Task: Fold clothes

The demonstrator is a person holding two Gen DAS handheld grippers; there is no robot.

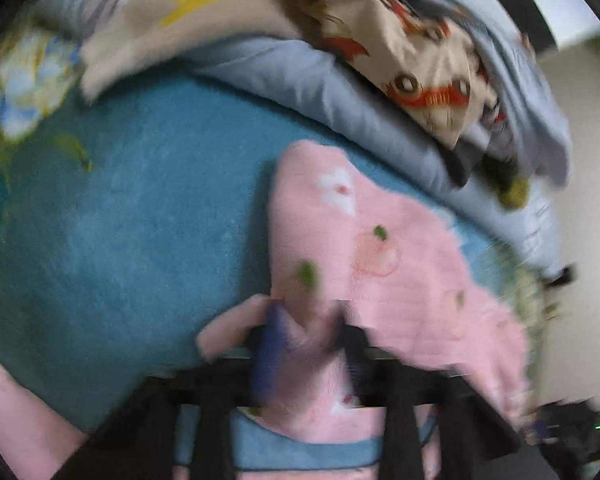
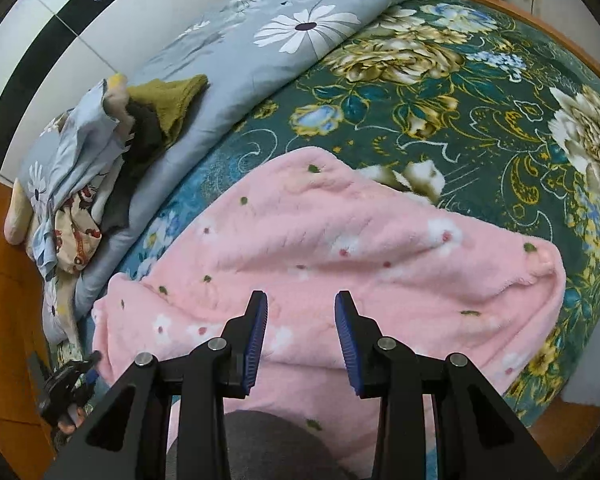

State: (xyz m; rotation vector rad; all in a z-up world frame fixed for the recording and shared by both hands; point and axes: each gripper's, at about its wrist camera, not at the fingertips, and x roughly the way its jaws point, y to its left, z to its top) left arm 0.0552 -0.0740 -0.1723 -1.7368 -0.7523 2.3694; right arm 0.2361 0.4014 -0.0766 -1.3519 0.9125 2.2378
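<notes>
On floral bedspread (image 2: 480, 92), pink fleece garment (image 2: 340, 248) beneath parted right claw (image 2: 301, 312).

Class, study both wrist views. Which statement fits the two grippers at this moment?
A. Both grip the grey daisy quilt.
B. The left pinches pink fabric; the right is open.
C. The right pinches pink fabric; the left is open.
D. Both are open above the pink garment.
B: the left gripper has the pink garment bunched between its fingers, while the right gripper hovers with a clear gap between its blue pads.
</notes>
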